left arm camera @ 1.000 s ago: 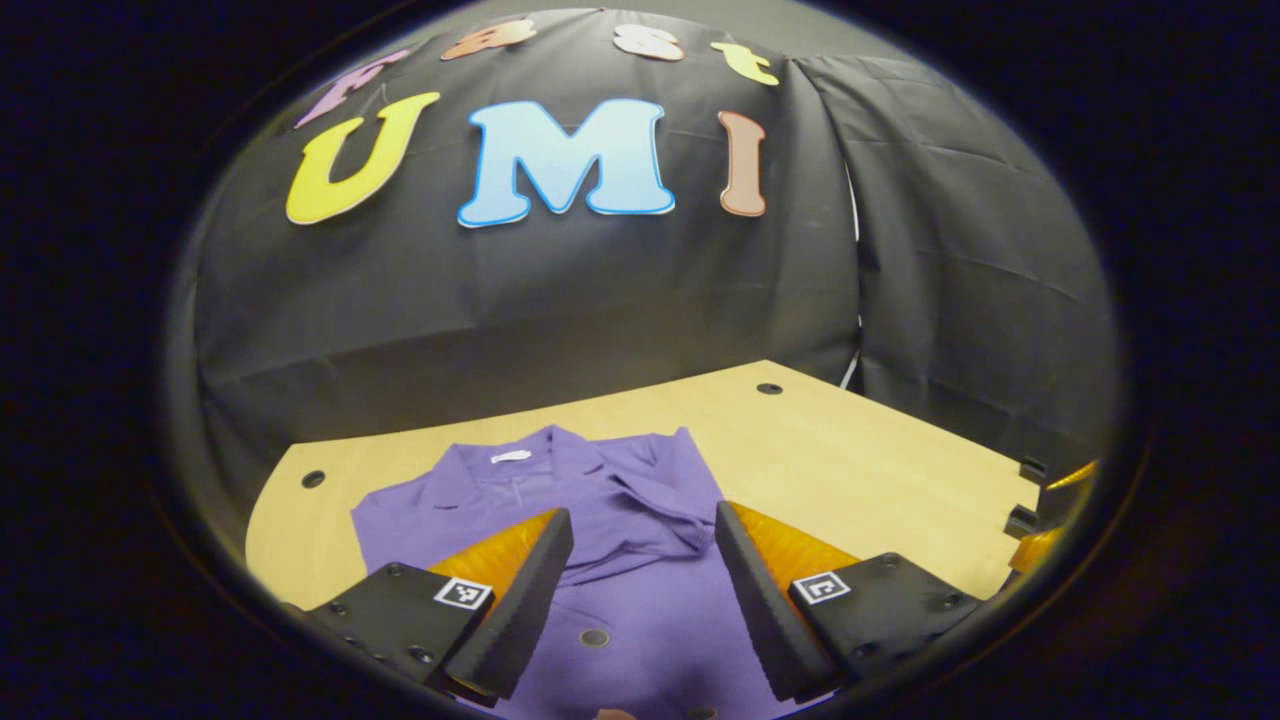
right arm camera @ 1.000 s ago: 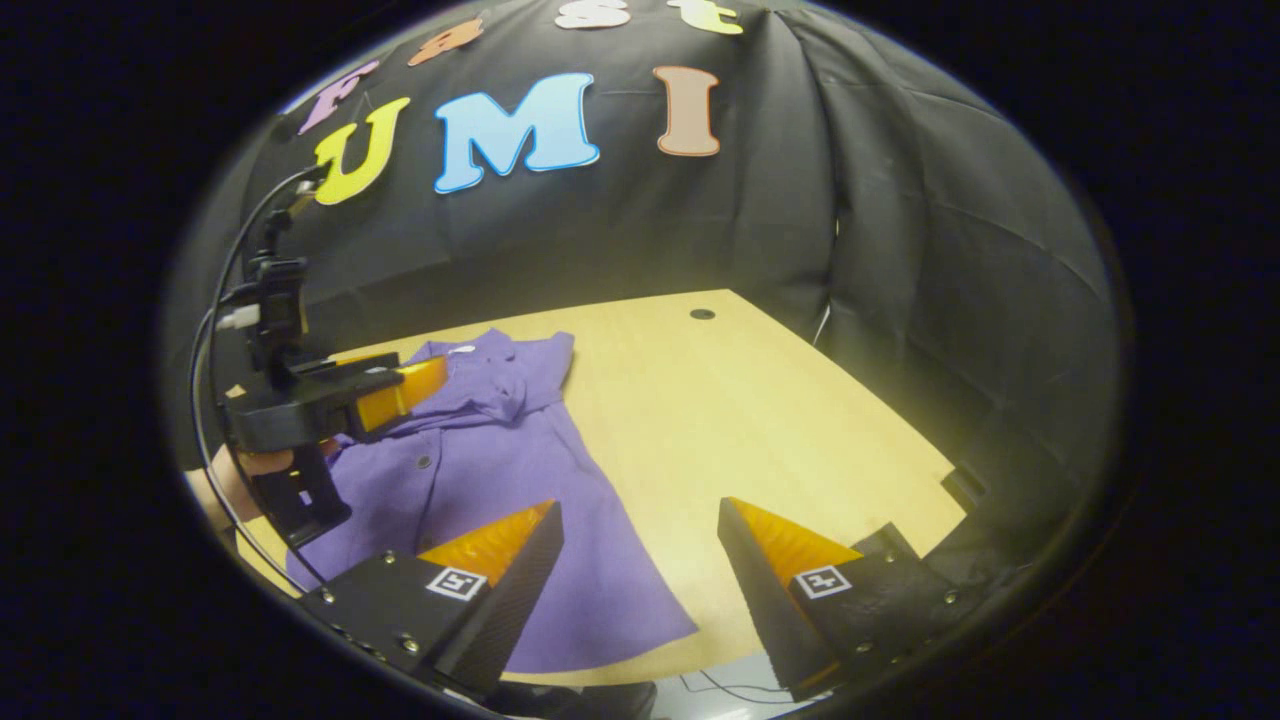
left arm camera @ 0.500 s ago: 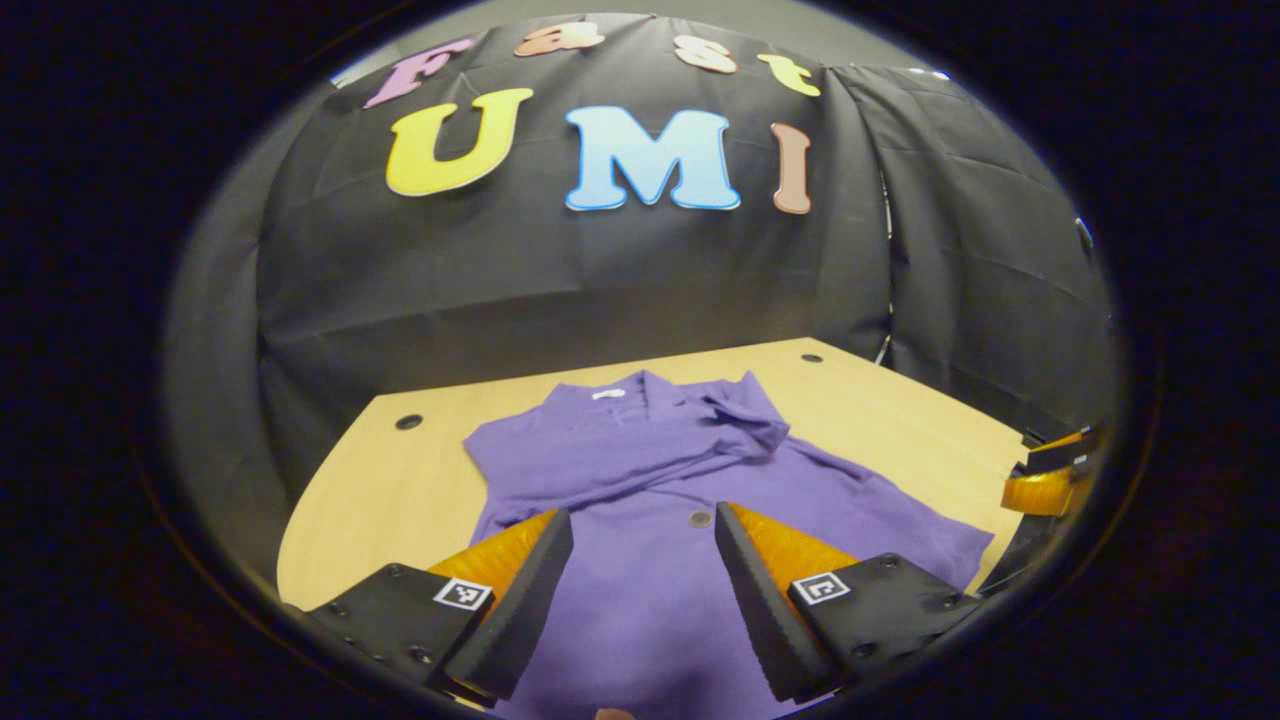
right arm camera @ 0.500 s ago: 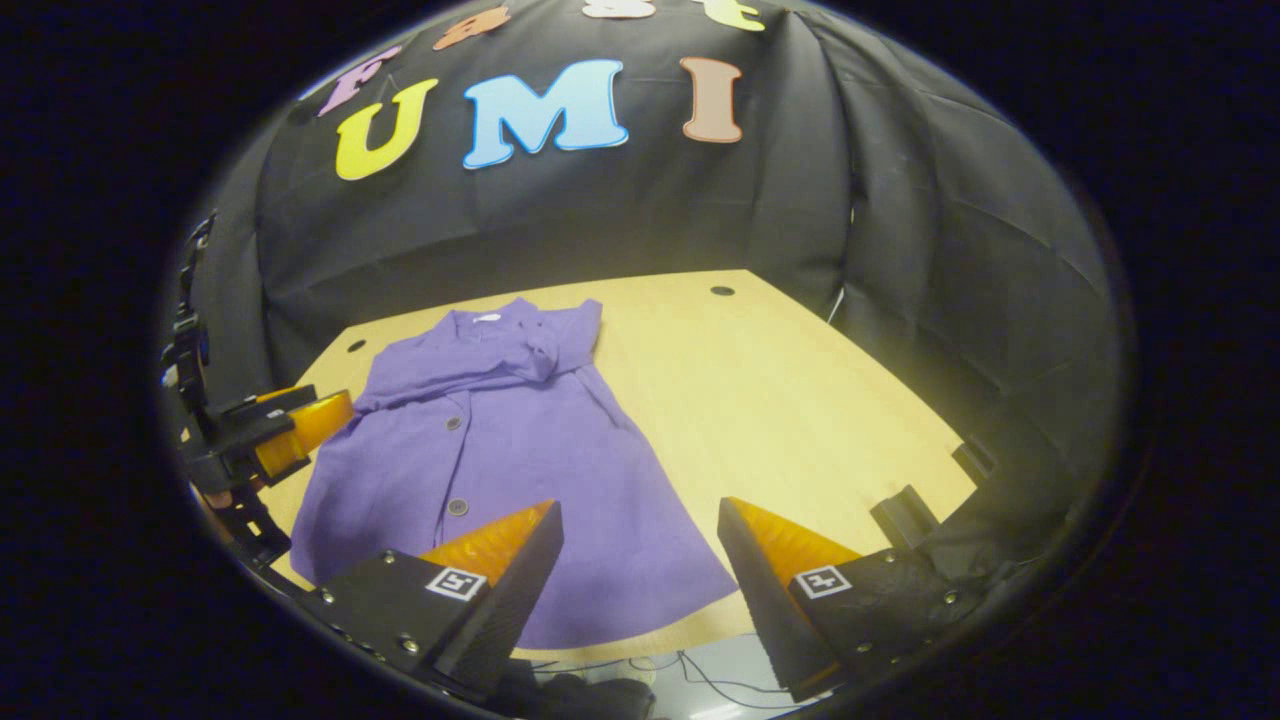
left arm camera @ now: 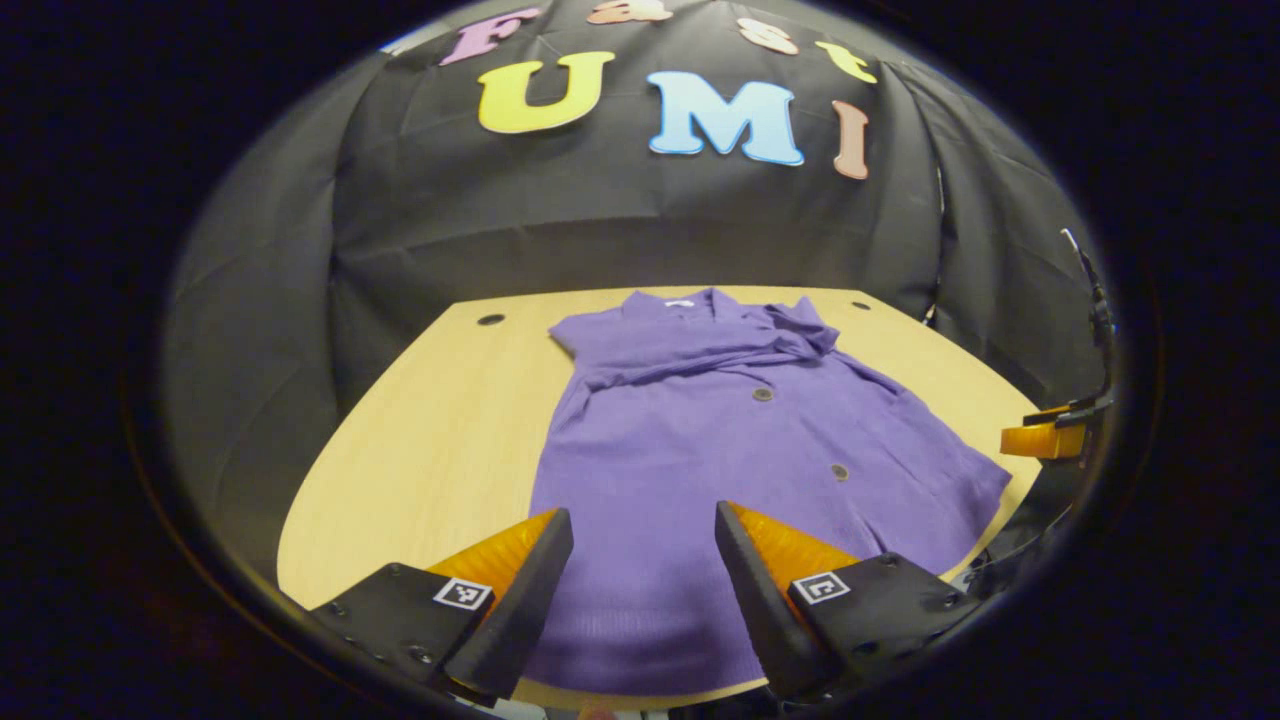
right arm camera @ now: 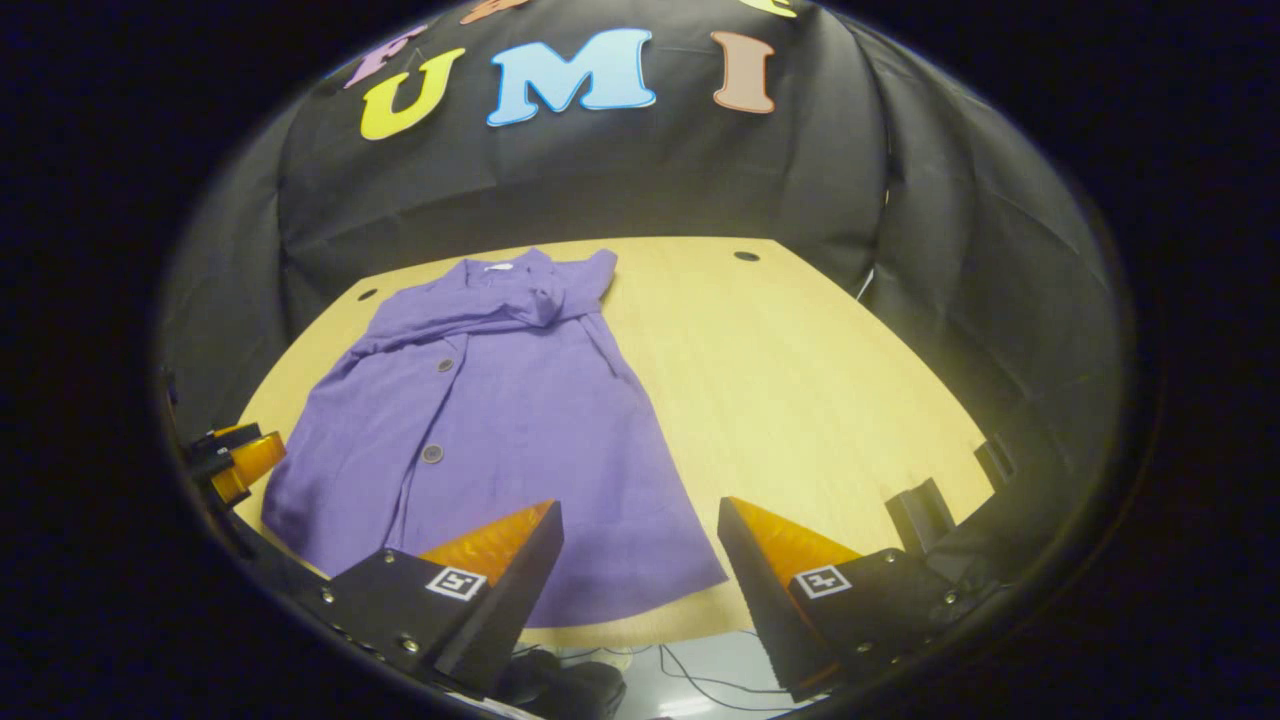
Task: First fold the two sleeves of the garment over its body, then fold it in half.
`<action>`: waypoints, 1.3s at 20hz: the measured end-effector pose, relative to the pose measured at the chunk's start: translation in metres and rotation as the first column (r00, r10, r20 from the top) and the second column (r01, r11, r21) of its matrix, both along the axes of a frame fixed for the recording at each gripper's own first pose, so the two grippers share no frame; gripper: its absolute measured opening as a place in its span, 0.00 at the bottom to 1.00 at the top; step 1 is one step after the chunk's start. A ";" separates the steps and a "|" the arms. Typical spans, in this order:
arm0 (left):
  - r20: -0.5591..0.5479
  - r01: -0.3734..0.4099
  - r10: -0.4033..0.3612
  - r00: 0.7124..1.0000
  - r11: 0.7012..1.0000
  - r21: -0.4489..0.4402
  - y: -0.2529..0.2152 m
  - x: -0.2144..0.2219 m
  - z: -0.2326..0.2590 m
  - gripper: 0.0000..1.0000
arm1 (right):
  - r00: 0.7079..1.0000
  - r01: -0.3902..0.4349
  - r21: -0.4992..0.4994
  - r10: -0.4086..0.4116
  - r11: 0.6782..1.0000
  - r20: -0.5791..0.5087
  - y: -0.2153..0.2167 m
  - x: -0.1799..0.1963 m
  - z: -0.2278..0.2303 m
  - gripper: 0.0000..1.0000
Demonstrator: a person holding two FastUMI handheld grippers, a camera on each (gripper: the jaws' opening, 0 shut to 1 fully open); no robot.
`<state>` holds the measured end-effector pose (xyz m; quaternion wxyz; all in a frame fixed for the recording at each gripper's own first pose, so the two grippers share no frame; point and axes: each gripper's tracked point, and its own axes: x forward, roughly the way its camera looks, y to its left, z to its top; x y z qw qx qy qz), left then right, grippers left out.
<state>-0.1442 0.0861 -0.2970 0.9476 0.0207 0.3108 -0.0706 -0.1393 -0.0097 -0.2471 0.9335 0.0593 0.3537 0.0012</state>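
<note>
Left gripper view looks over a pale yellow wooden bench (left arm camera: 420,420) with a curved near edge. Black cloth hangs as the wall behind the bench and on both sides. Small round dark holes (left arm camera: 490,320) sit near the far corners of the bench.

A purple button-up shirt (left arm camera: 700,440) lies flat on the bench, with its collar near the far edge and its hem near the near edge. Both sleeves are folded across the chest, just below the collar, in a bunched band. Dark buttons (left arm camera: 762,394) run down the front. In the right gripper view, the purple shirt (right arm camera: 500,420) lies on the left half of the bench (right arm camera: 780,380).

The left tongs (left arm camera: 634,590) hang above the hem of the shirt at the near edge. Their two fingers stand wide apart and hold nothing. The right tongs (right arm camera: 634,590) hang above the near edge, over the hem corner of the shirt. Their fingers also stand wide apart and hold nothing.

Past the near edge, in the right gripper view, thin black cables (right arm camera: 700,672) lie on a grey floor below. Two small black blocks (right arm camera: 925,512) stick up at the right edge of the bench.
</note>
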 end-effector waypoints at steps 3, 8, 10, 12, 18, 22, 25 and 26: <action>-0.046 -0.046 0.046 0.998 0.999 0.011 0.029 -0.027 -0.013 0.95 | 0.999 0.015 0.030 -0.014 0.999 -0.036 -0.006 -0.006 -0.016 0.96; -0.090 -0.054 0.060 0.994 0.996 0.072 0.053 -0.056 -0.033 0.94 | 0.996 0.017 0.039 -0.013 0.999 -0.092 -0.009 -0.014 -0.040 0.96; -0.112 -0.057 0.064 0.992 0.996 0.070 0.054 -0.061 -0.041 0.95 | 0.994 0.005 0.036 -0.001 0.999 -0.108 -0.006 -0.014 -0.049 0.96; -0.130 -0.066 0.075 0.989 0.995 0.070 0.053 -0.065 -0.051 0.94 | 0.993 -0.004 0.036 0.009 0.999 -0.122 -0.002 -0.015 -0.056 0.96; -0.113 -0.081 0.087 0.990 0.995 0.058 0.053 -0.069 -0.055 0.95 | 0.993 -0.019 0.017 0.020 1.000 -0.117 0.007 -0.013 -0.063 0.98; -0.104 -0.073 0.078 0.991 0.996 0.056 0.044 -0.072 -0.056 0.84 | 0.994 -0.025 0.018 0.027 1.000 -0.109 0.008 -0.012 -0.062 0.96; -0.087 -0.060 0.065 0.994 0.996 0.063 0.027 -0.072 -0.058 0.53 | 0.993 -0.056 0.026 0.059 0.998 -0.104 0.015 -0.010 -0.063 0.86; -0.082 -0.061 0.067 0.994 0.995 0.073 0.023 -0.073 -0.059 0.41 | 0.993 -0.060 0.025 0.062 0.998 -0.103 0.016 -0.010 -0.063 0.77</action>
